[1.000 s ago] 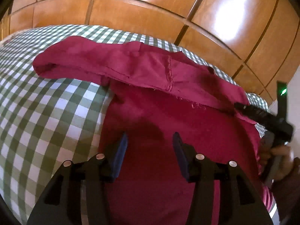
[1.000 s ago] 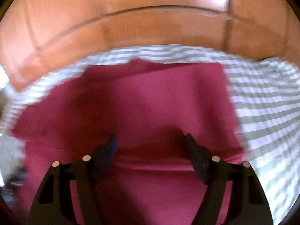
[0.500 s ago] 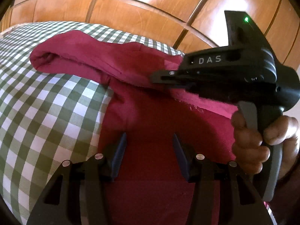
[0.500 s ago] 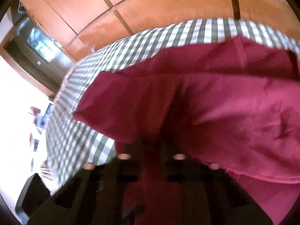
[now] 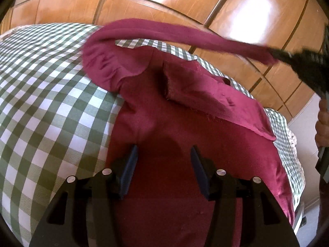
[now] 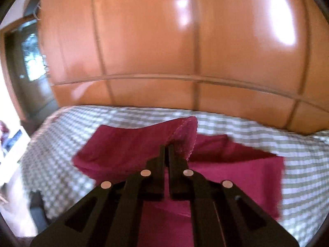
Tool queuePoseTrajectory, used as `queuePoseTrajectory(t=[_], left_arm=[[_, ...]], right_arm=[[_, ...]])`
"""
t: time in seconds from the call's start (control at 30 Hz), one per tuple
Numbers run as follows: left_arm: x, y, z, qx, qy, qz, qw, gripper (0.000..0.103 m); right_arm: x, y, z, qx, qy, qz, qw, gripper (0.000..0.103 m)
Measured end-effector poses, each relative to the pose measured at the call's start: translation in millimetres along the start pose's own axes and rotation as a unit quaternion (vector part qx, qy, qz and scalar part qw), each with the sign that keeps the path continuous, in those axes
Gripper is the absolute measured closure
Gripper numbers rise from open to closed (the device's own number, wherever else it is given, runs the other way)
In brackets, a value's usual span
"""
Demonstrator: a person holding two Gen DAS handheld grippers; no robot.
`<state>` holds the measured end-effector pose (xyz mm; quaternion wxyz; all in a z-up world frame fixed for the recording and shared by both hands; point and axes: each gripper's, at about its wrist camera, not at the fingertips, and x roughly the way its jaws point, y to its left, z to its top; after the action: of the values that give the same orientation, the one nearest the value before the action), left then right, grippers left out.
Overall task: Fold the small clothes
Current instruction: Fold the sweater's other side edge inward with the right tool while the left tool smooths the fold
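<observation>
One maroon garment (image 5: pixel 185 123), no readable writing, checked cloth (image 5: pixel 51 103)

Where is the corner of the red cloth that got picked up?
It hangs pinched in the shut right gripper, lifted above the rest of the red cloth on the checked sheet, in front of the wooden wardrobe.

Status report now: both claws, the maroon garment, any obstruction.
Right claw shut on lifted edge of maroon cloth garment. Left claw open, over garment on green checked cloth. Nothing in the way.
</observation>
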<state>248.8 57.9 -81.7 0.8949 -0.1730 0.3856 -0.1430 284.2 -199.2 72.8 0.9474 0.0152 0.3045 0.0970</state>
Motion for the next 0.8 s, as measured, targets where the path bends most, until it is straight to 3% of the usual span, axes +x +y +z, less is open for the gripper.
queuePoseTrajectory(t=[0.2,0.43,0.67,0.77,0.8], left_arm=[[4,-4,2,0.007,0.003,0.005,1.0,0.047],[5,-7,3,0.016,0.006,0.014,0.9998,0.047],[5,-9,8,0.021,0.027,0.027,0.9991,0.047],[-4,-9,21,0.001,0.029,0.011,0.9995,0.047],[-7,-8,29,-0.008,0.019,0.003,0.9998,0.047]], right_arm=[[16,-82,-43,0.066,0.047,-0.079,0.994,0.101],[47,-142,-97,0.139,0.108,-0.124,0.976,0.101],[49,-138,-104,0.13,0.109,-0.138,0.976,0.1],[41,-141,-100,0.136,0.103,-0.132,0.976,0.095],[39,-140,-98,0.136,0.1,-0.132,0.977,0.086]])
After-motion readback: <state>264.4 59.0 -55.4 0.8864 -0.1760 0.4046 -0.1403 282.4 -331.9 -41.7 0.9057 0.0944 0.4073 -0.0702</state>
